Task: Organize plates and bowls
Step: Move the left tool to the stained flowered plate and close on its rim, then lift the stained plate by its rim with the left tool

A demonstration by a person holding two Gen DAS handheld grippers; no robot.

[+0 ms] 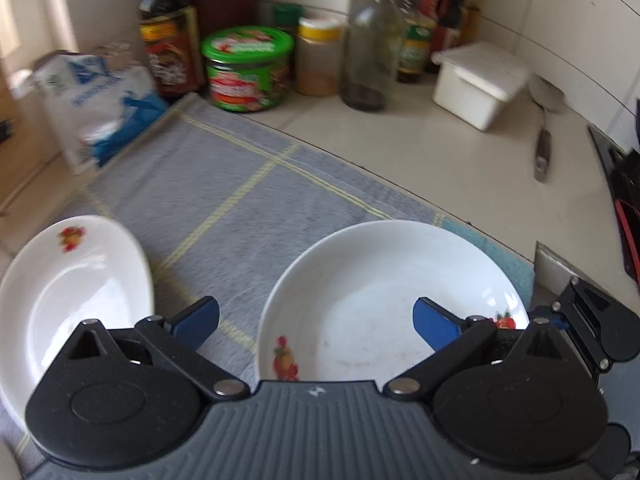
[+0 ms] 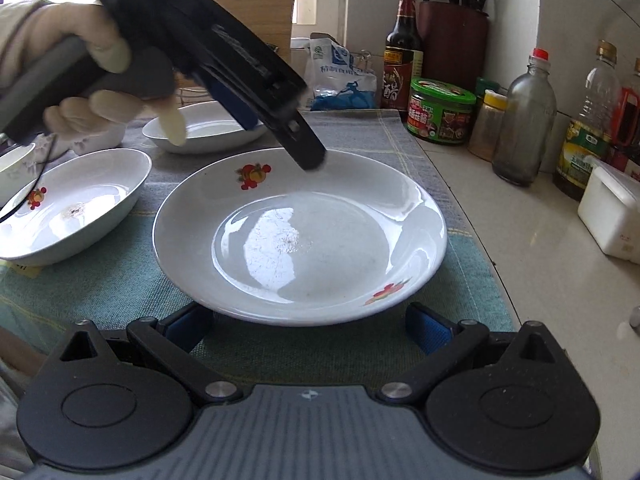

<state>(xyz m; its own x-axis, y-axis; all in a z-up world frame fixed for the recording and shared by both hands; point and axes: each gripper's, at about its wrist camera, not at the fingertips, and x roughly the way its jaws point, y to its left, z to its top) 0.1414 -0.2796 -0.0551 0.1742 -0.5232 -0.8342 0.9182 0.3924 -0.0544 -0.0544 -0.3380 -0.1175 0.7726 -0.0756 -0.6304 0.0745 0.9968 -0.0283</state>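
Note:
A round white plate point(image 2: 300, 236) with fruit prints lies on the cloth; it also shows in the left wrist view point(image 1: 384, 304). My right gripper point(image 2: 308, 330) is open, just in front of the plate's near rim. My left gripper point(image 1: 316, 320) is open above the plate's far rim, one finger over the plate; it shows in the right wrist view point(image 2: 304, 152) pointing down at the rim. An oval white dish point(image 2: 72, 204) lies left of the plate. A second oval dish point(image 2: 204, 128) lies behind; one oval dish shows in the left wrist view point(image 1: 68, 292).
A grey and teal checked cloth point(image 1: 224, 184) covers the counter. Bottles and jars stand along the wall: a green-lidded jar point(image 2: 440, 110), a clear bottle point(image 2: 524, 128), a soy bottle point(image 2: 402, 52). A white box point(image 1: 478, 82), a salt bag point(image 1: 92, 96) and a knife point(image 1: 542, 148) are nearby.

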